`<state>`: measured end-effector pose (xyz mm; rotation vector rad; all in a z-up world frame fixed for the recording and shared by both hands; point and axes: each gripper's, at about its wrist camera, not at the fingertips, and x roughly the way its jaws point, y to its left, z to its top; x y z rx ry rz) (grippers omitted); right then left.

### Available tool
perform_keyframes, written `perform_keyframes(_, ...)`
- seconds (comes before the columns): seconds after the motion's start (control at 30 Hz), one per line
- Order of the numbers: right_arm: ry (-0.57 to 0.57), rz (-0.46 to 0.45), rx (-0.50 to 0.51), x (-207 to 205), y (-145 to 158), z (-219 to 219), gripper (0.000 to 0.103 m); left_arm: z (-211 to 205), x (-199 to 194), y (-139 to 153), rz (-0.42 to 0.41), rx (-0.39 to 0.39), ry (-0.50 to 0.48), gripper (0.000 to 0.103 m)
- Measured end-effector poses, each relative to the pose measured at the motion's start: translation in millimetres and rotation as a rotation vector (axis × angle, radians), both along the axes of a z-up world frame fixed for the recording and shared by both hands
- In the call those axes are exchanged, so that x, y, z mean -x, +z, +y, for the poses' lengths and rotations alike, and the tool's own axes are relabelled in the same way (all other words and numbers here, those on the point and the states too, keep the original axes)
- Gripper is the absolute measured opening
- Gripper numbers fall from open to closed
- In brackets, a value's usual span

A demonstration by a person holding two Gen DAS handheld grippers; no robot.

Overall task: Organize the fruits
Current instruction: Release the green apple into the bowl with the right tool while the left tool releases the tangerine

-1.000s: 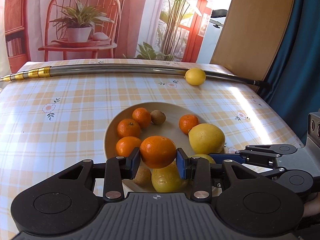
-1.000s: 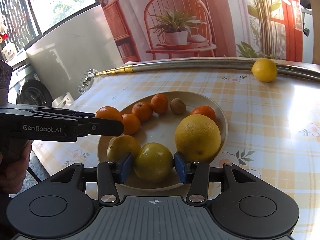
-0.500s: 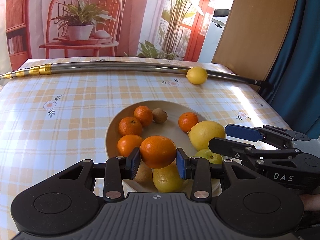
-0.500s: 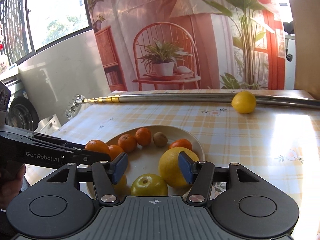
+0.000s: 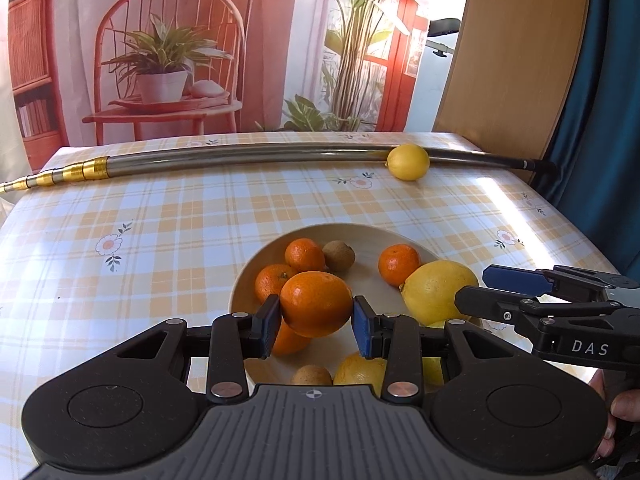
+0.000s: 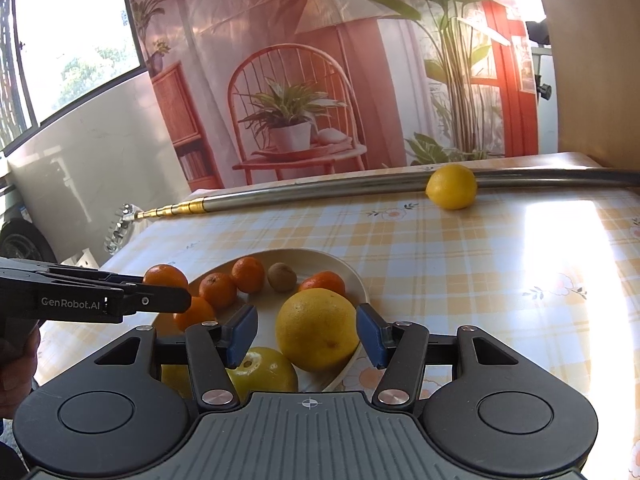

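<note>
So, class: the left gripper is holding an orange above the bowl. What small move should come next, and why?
Probably carry the orange clear of the bowl toward open tablecloth. The left gripper is shut on it, raised above the other fruit, so the lift looks done. The right gripper is open and holds nothing, beside the large yellow fruit.

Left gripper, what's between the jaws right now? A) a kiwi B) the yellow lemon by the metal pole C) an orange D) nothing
C: in the left wrist view the left gripper has its jaws pressed against both sides of an orange, held above the bowl.
</note>
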<state>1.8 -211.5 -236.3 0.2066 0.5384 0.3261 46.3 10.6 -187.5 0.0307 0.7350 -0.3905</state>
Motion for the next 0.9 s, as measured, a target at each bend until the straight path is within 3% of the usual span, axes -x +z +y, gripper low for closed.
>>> perform_keyframes(0.53,0.004,0.013,-0.009,-1.9,-2.2,0.3,0.052,-2.2,-0.8,-13.6,0.076,0.035,-0.025,0.041)
perform_keyframes(0.9,0.002,0.014,-0.006,-2.1,-2.1,0.2,0.052,-1.0,4.5,-12.9,0.054,0.021,-0.007,0.041)
